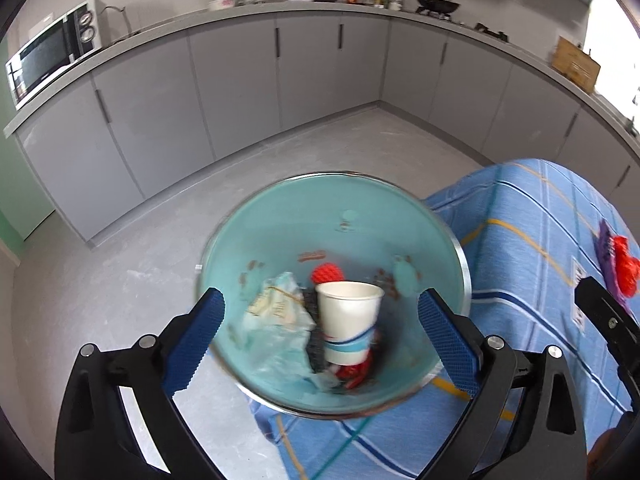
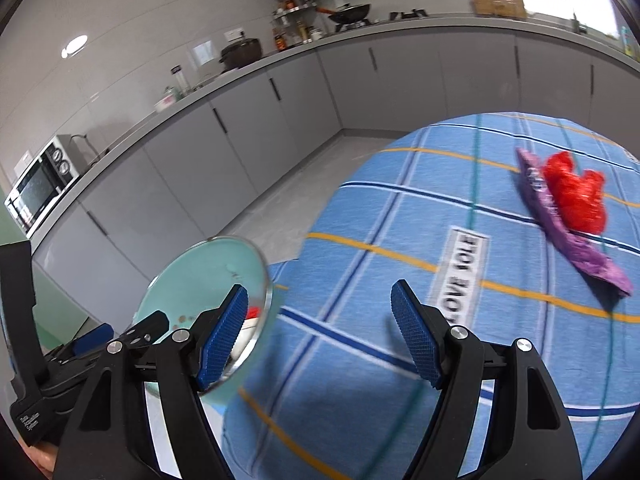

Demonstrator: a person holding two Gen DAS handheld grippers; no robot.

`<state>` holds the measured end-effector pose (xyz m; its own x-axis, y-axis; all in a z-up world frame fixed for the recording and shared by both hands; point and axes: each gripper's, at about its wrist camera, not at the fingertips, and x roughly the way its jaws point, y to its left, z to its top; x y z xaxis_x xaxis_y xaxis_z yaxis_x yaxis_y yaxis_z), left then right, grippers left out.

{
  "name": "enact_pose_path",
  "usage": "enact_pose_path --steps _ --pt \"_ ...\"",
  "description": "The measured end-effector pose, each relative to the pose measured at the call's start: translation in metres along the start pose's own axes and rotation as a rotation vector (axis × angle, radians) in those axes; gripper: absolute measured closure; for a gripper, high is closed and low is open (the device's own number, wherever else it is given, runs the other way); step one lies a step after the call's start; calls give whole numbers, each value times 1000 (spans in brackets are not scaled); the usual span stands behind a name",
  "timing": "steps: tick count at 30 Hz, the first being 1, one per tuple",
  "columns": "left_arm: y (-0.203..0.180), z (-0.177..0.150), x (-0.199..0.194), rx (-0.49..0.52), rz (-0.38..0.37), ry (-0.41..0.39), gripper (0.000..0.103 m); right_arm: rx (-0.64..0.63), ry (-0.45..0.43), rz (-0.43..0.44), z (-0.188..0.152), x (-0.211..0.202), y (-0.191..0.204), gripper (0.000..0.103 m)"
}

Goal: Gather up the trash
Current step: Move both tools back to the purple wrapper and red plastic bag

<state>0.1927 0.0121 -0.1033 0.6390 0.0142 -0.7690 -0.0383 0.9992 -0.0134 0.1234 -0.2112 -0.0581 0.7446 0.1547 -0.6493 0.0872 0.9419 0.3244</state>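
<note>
A teal bin with a metal rim stands on the floor beside the table; it also shows in the right wrist view. Inside lie a white paper cup, a crumpled pale wrapper and red scraps. My left gripper hangs open and empty right above the bin's mouth. On the blue checked tablecloth lie a red crumpled wrapper and a purple wrapper under it; both show at the right edge of the left wrist view. My right gripper is open and empty above the cloth, well short of them.
Grey kitchen cabinets run along the walls with a microwave, pots and bottles on the counter. A grey floor lies around the bin. A white label is sewn on the cloth.
</note>
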Motion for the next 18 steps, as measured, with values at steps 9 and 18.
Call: enact_pose_path --steps 9,18 --pt "-44 -5 -8 58 -56 -3 7 58 -32 -76 3 -24 -47 29" --pt "-89 -14 -15 140 -117 -3 7 112 -60 -159 1 -46 -92 29"
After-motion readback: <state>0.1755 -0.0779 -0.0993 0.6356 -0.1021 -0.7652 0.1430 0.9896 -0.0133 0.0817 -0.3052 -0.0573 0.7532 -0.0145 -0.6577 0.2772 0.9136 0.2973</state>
